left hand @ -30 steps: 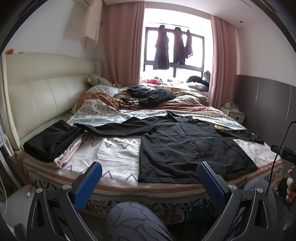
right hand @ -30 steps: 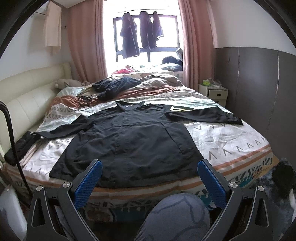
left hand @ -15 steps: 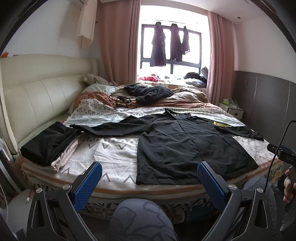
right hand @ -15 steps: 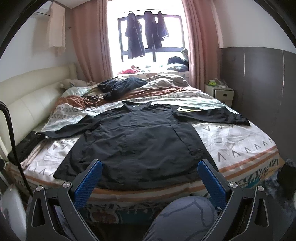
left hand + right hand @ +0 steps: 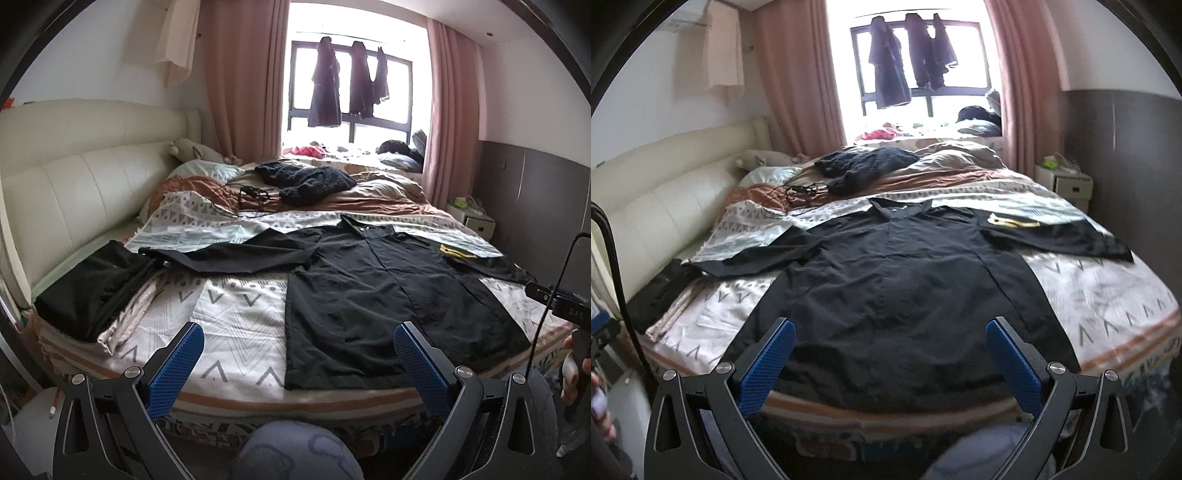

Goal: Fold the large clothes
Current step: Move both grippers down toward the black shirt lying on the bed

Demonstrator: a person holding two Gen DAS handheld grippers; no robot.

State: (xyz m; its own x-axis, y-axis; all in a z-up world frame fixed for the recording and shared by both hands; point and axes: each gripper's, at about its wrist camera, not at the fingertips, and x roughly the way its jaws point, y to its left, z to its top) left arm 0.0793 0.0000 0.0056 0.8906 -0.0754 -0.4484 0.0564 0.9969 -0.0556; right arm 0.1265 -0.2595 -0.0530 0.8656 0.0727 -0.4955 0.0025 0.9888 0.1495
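While both cameras face the bed (image 5: 236,354):
Shirt (image 5: 373,288): black, matte, spread flat, centre frame.
Left view only: folded black stack (image 5: 92,284), lower left.
Left gripper (image 5: 295,365): ribbed blue pads, jaws wide, empty.
Right gripper (image 5: 890,363): jaws wide, empty.

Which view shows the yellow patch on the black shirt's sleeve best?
The right wrist view: the yellow patch on the black shirt sits clear and unobstructed. The left wrist view shows it smaller, toward the right side.
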